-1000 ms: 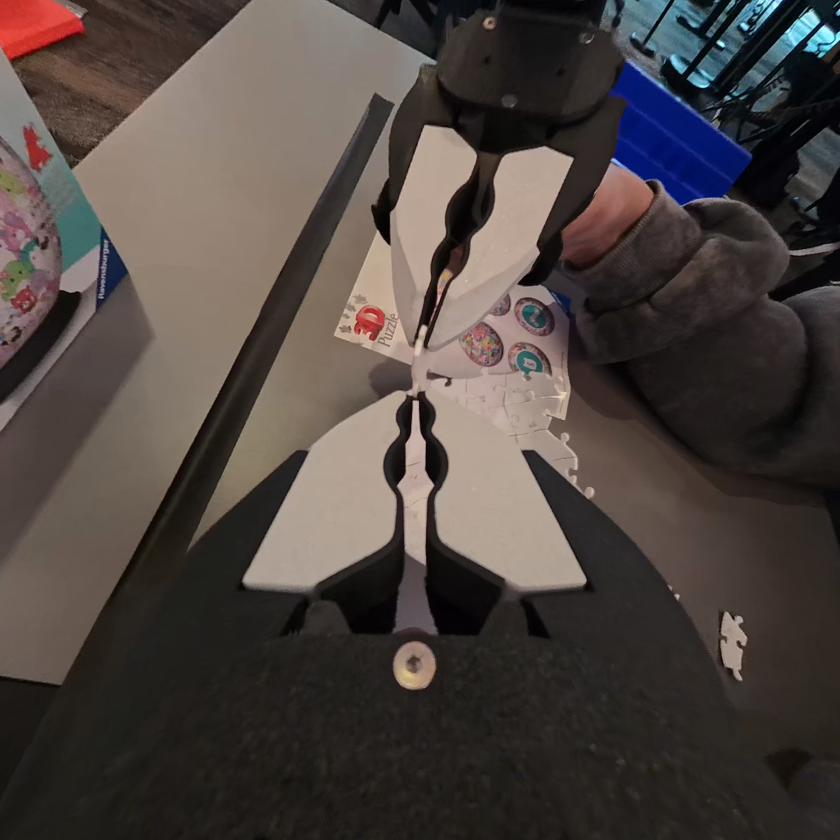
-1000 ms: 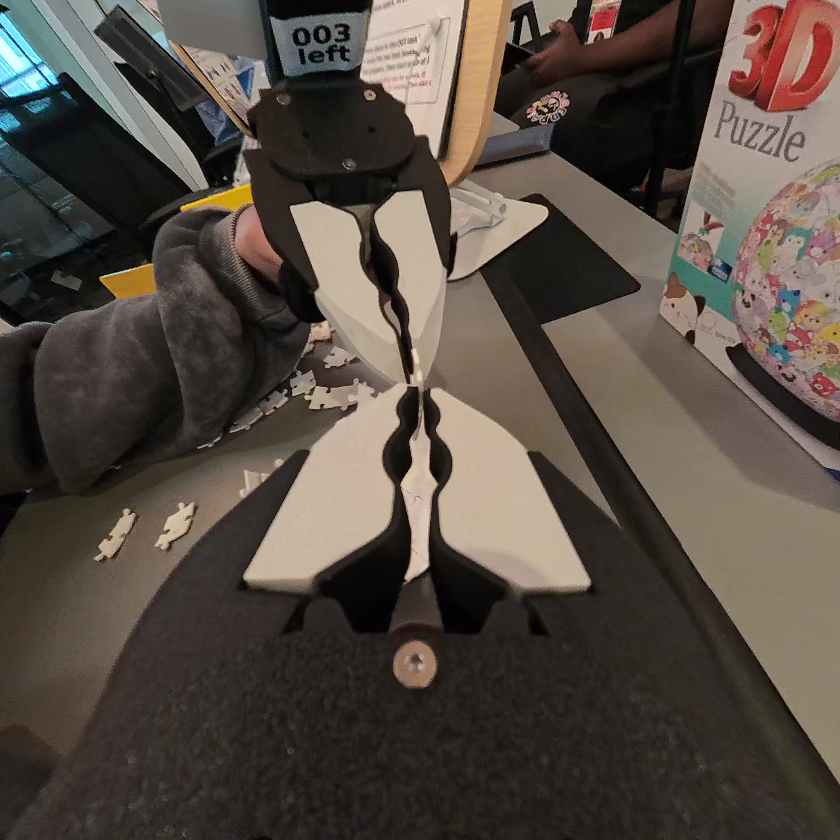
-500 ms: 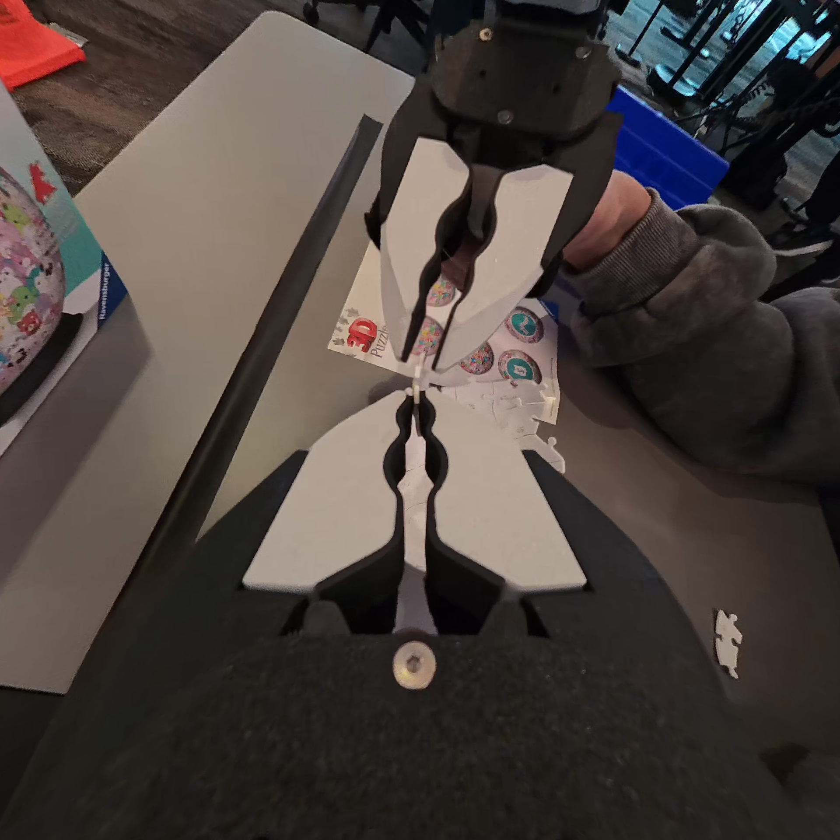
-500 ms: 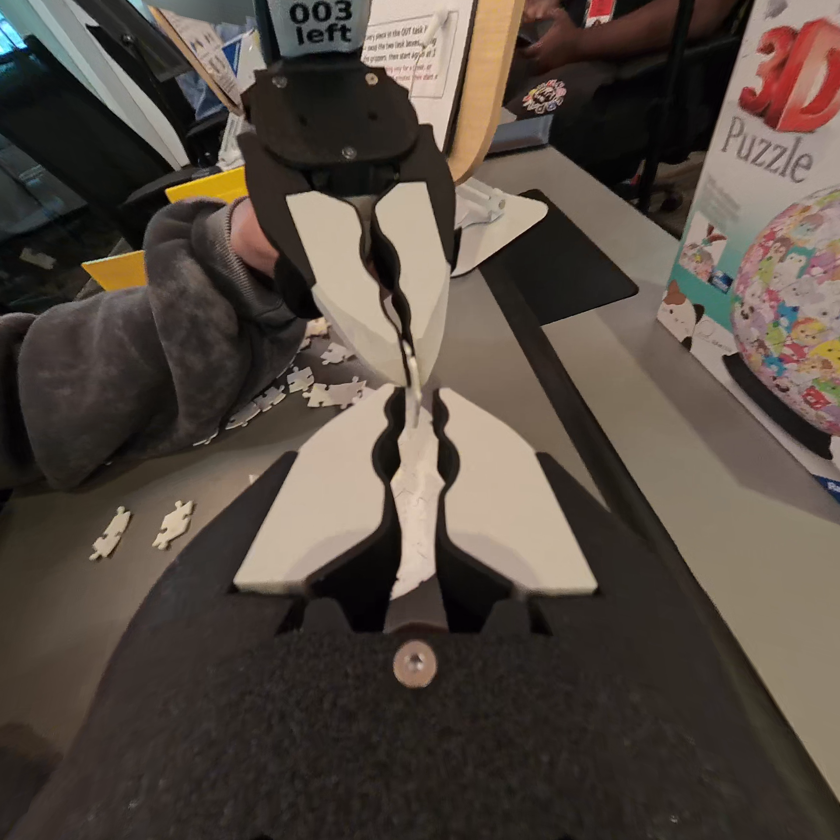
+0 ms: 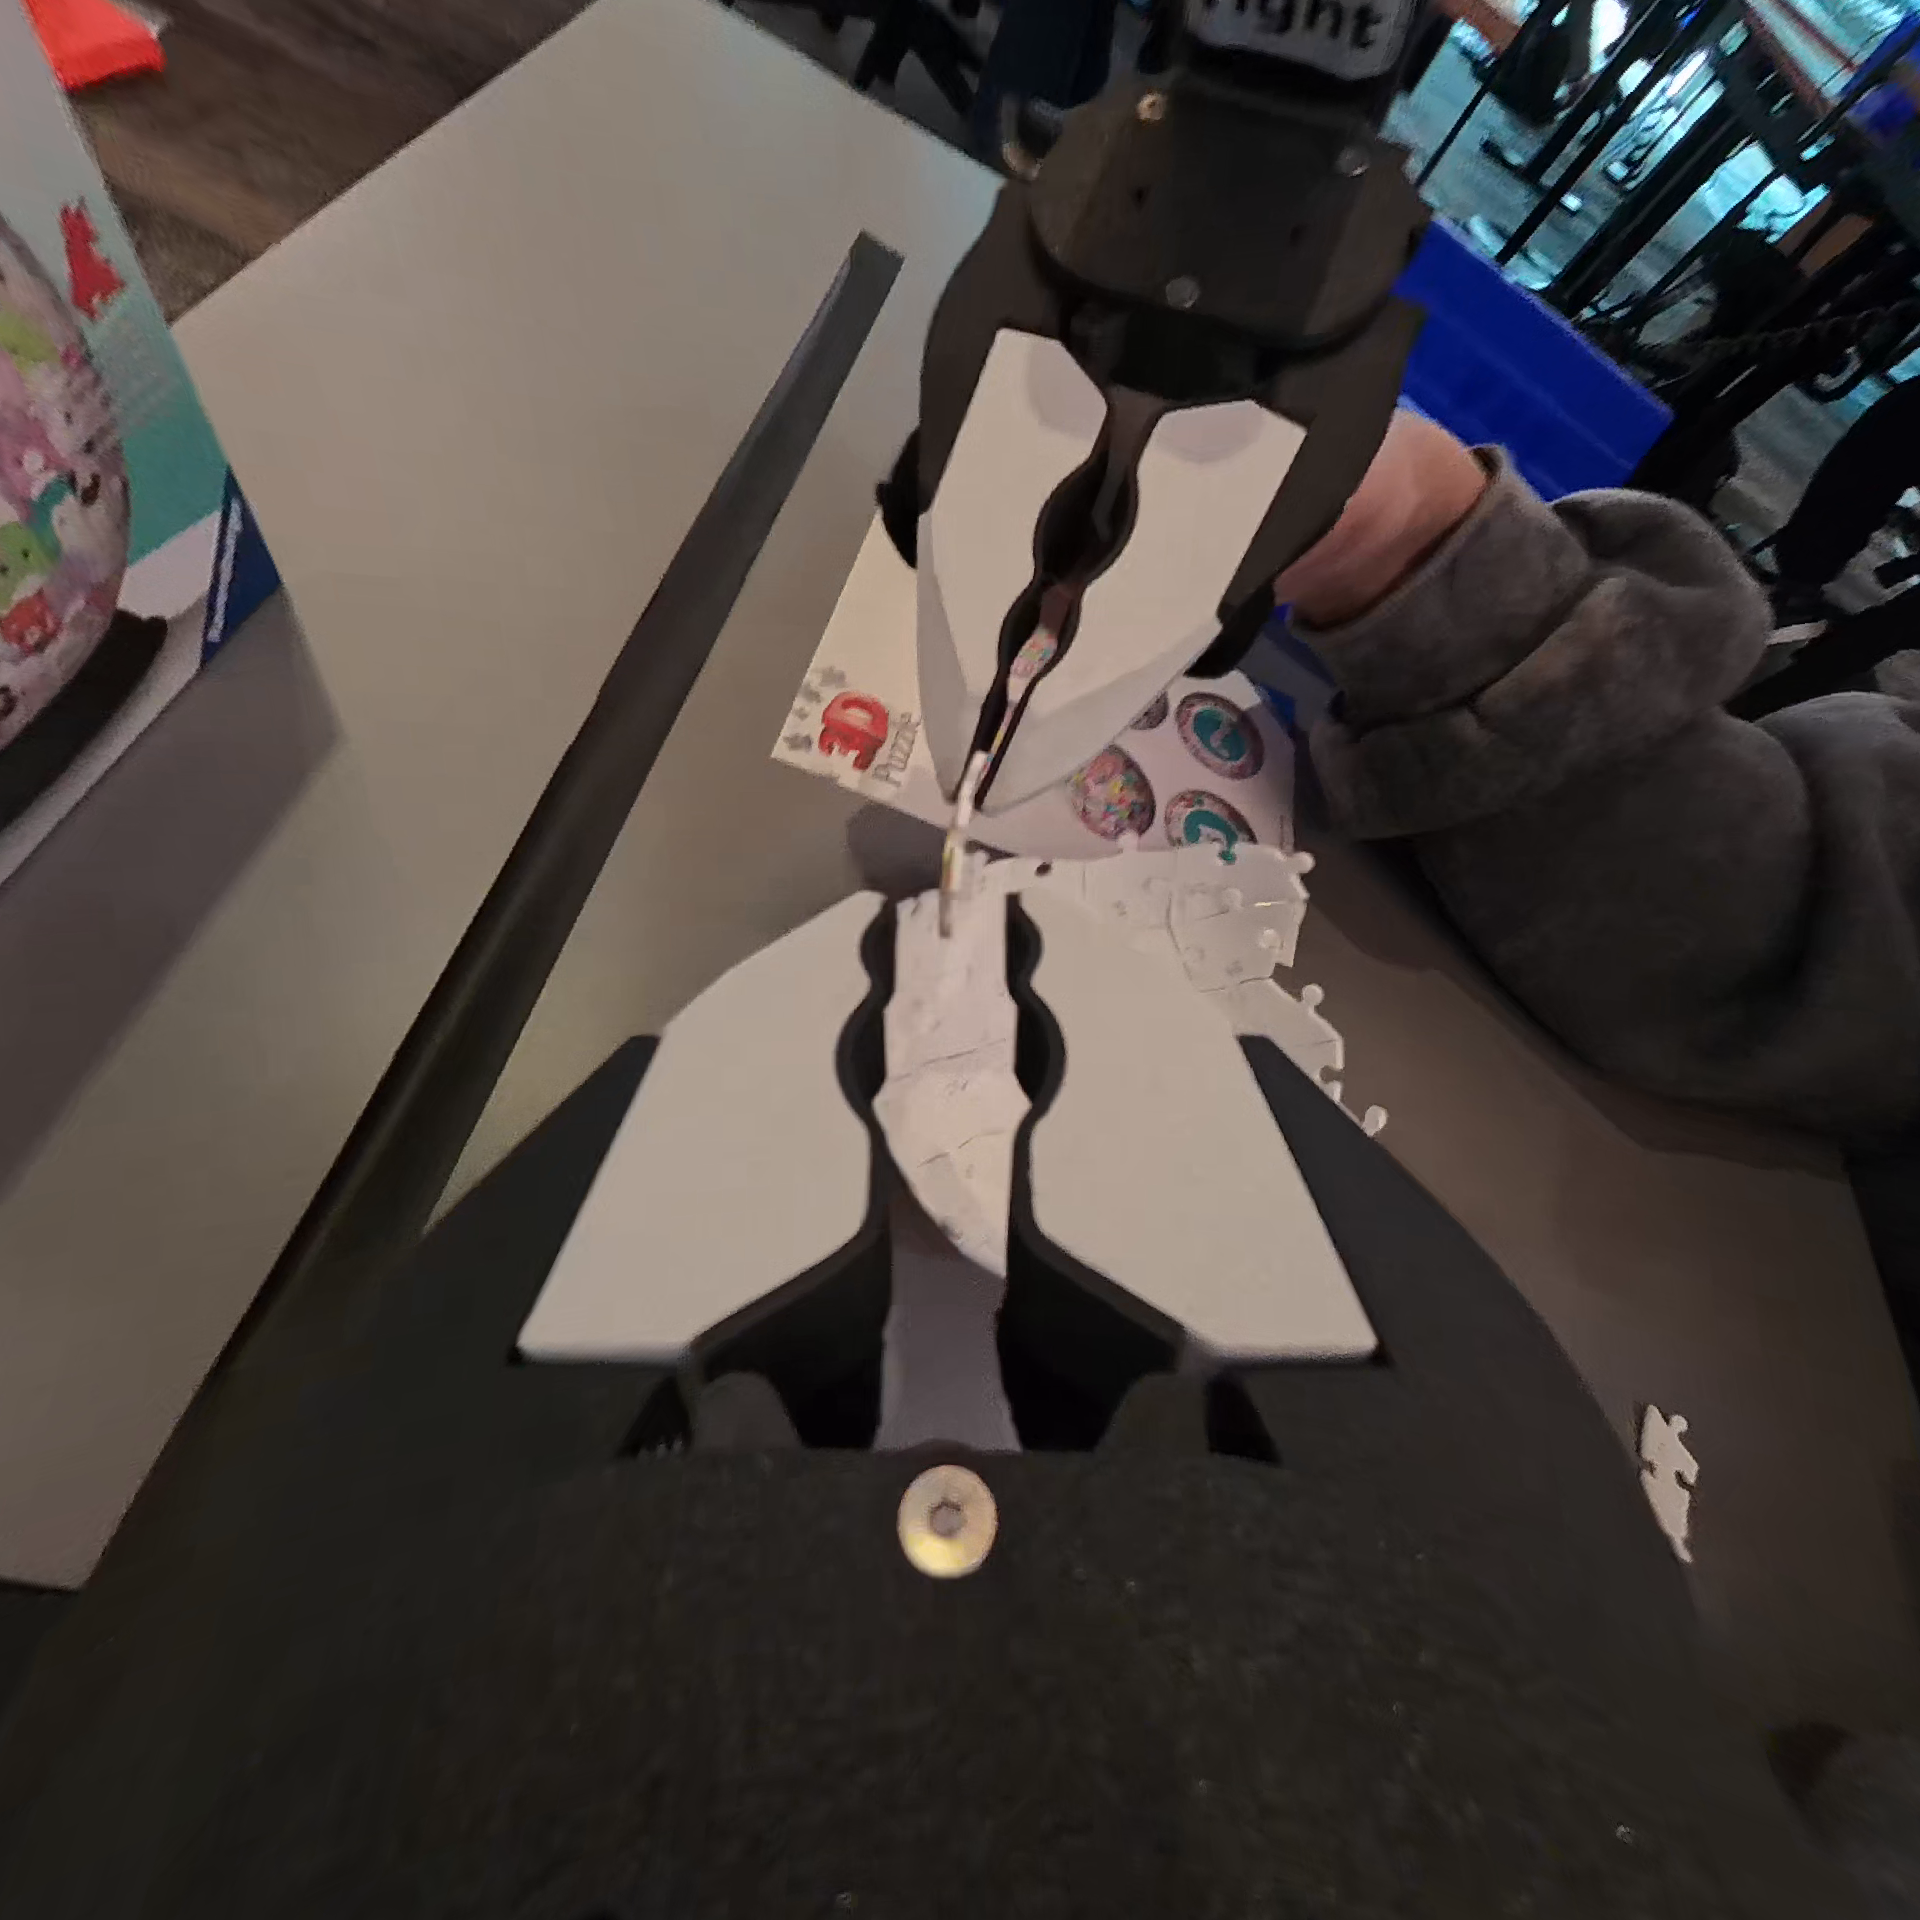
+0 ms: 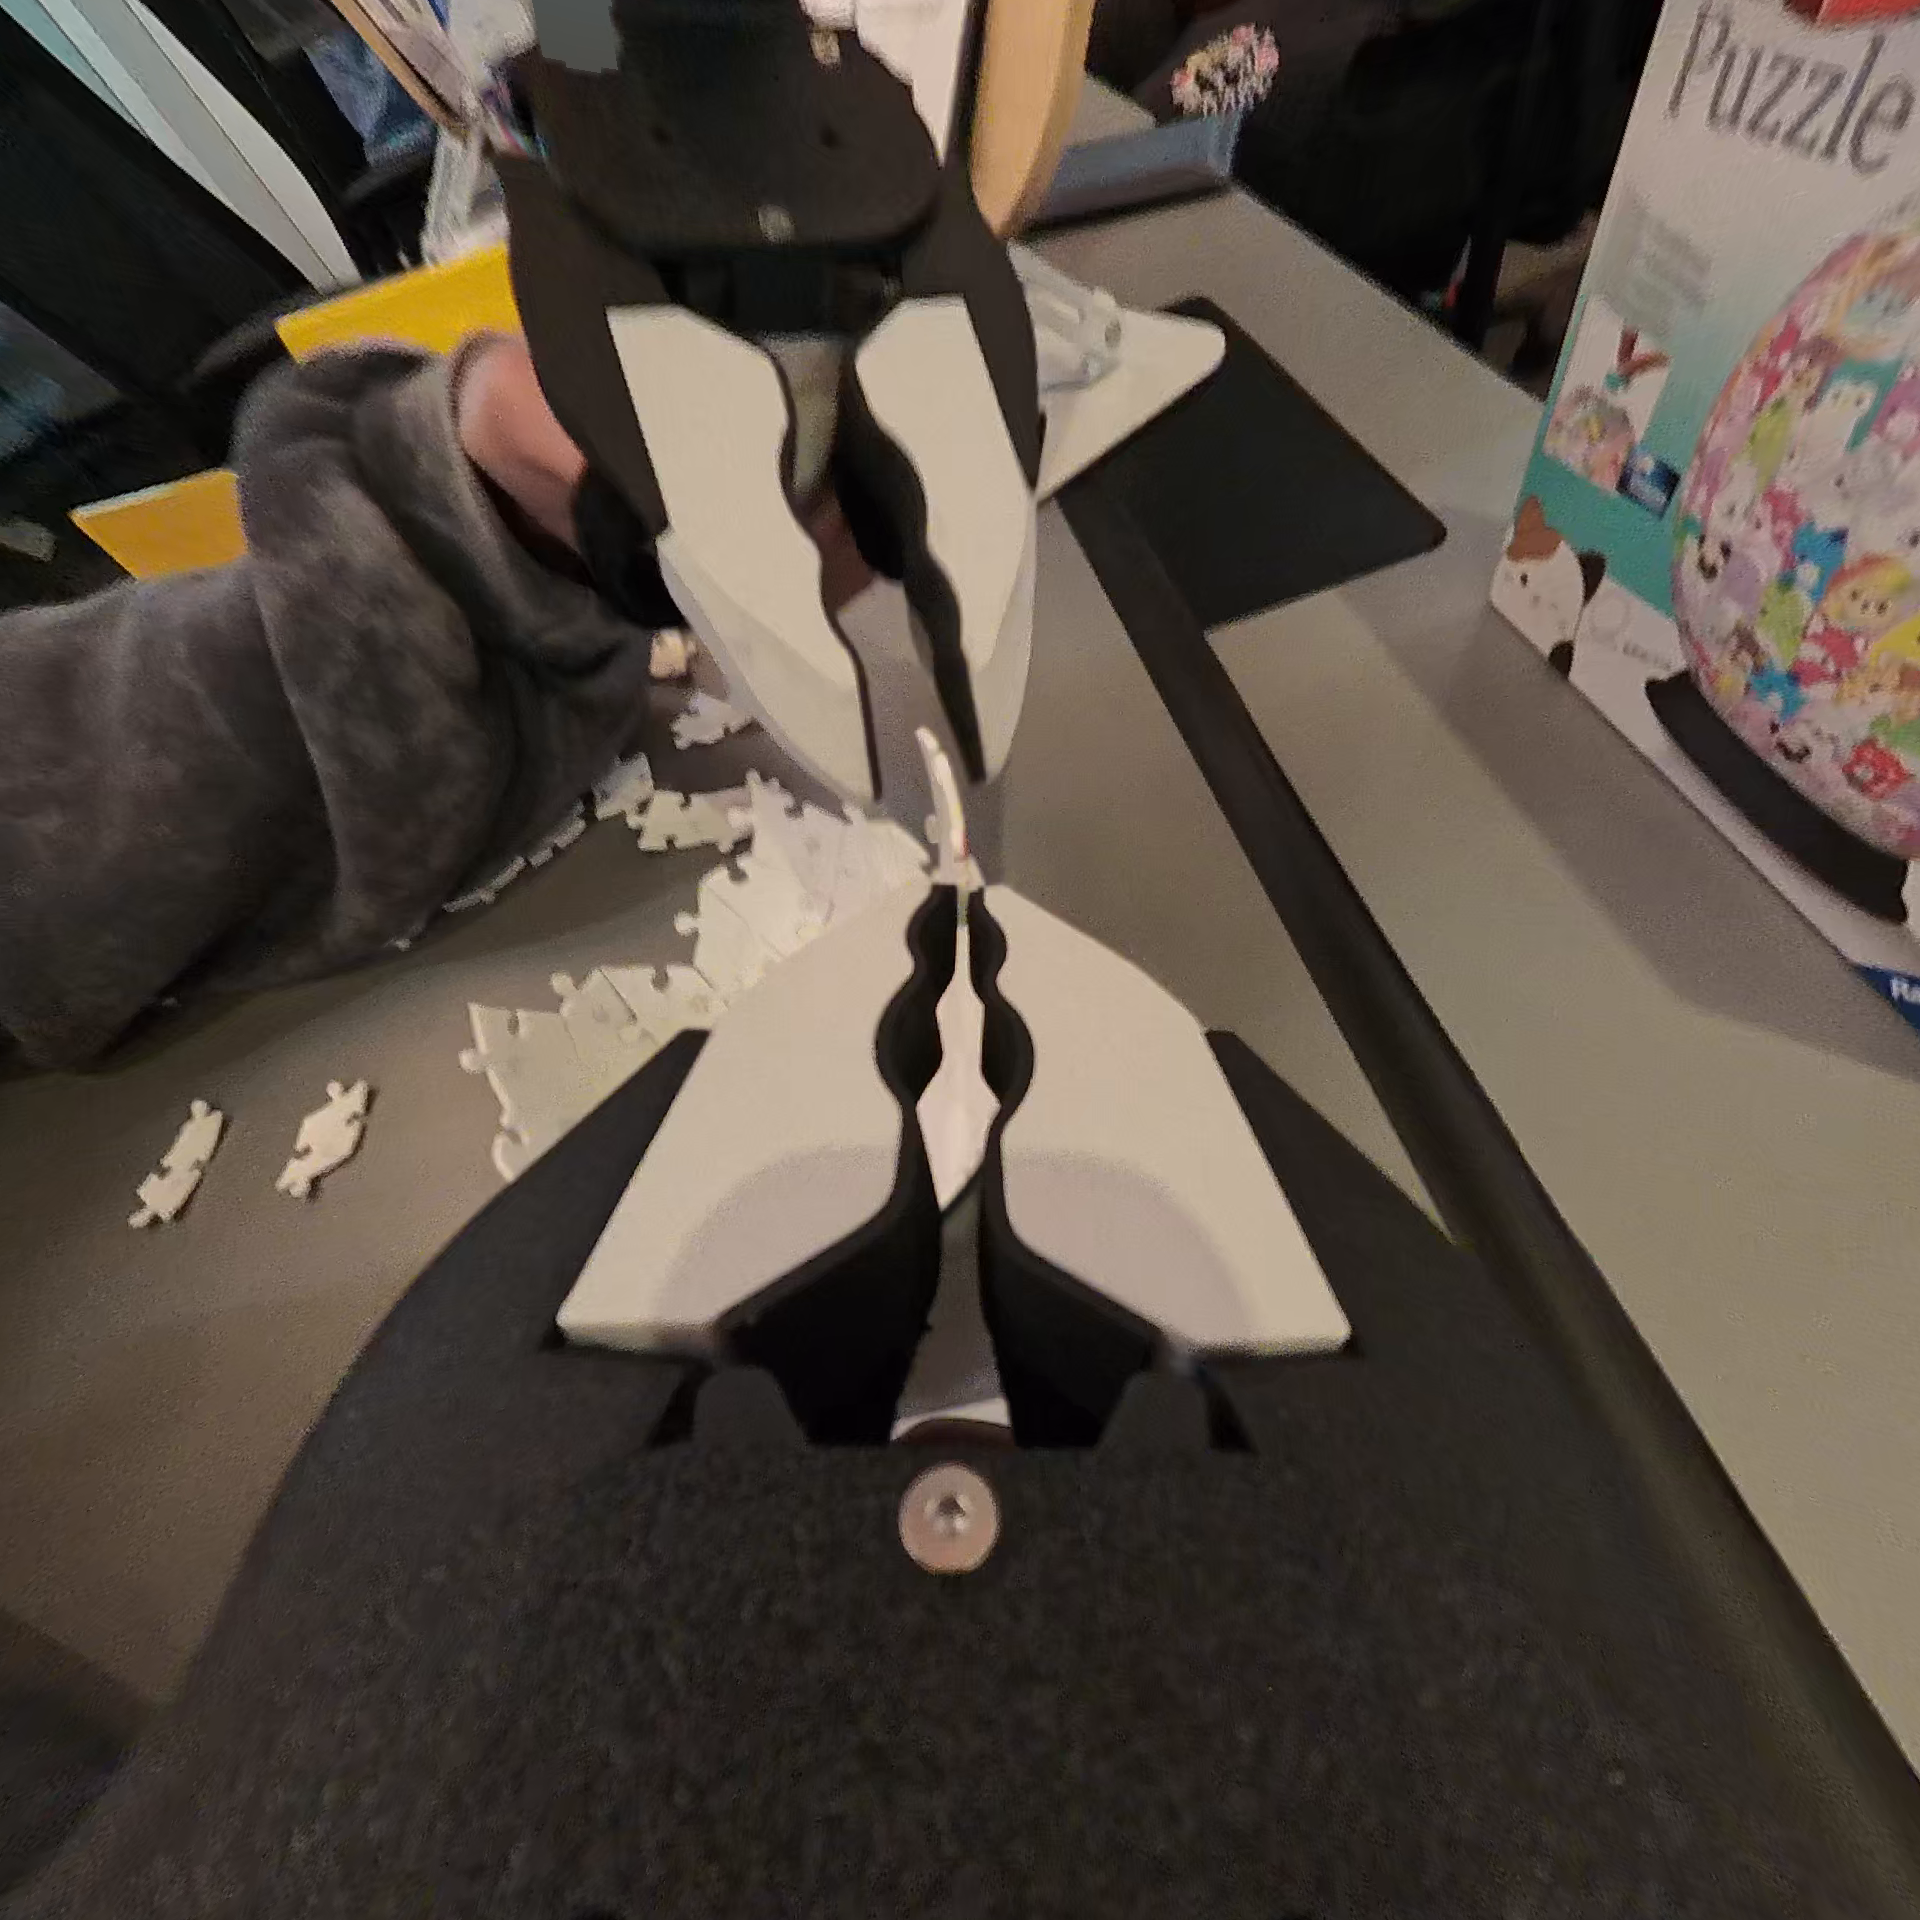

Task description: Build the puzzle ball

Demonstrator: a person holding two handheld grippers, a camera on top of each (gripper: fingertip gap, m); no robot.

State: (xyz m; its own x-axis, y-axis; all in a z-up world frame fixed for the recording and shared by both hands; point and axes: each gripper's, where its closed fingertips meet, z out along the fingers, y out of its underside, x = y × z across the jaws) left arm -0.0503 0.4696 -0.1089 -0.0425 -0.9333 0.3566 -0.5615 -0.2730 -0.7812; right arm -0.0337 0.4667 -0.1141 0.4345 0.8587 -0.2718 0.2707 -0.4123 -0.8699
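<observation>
A curved strip of joined puzzle pieces (image 5: pixel 951 1081), white backs showing, is pinched edge-on between the tips of the right gripper (image 6: pixel 961 914), its jaws closed on the strip, which rises just past them toward the left gripper (image 6: pixel 920 774). That gripper faces it tip to tip with its fingers parted by a clear gap, the strip's top edge reaching up near that gap, though contact cannot be made out. From the left wrist view the left gripper (image 5: pixel 945 914) has the strip lying in the slot between its spread white fingers (image 5: pixel 748 1153), while the right gripper (image 5: pixel 977 795) opposite clamps a thin edge of it. More of the assembled section (image 6: pixel 748 935) fans out low to the side above the grey worktop (image 6: pixel 1558 1039), where loose puzzle pieces (image 6: pixel 249 1148) lie scattered, some beneath a grey-sleeved arm (image 6: pixel 260 644). A printed instruction sheet (image 5: pixel 1143 790) lies flat behind the right gripper, partly hidden by it. A dark seam (image 5: pixel 623 707) runs along the worktop beside both grippers, and the puzzle box (image 6: pixel 1745 499) stands upright well apart at the worktop's edge.
</observation>
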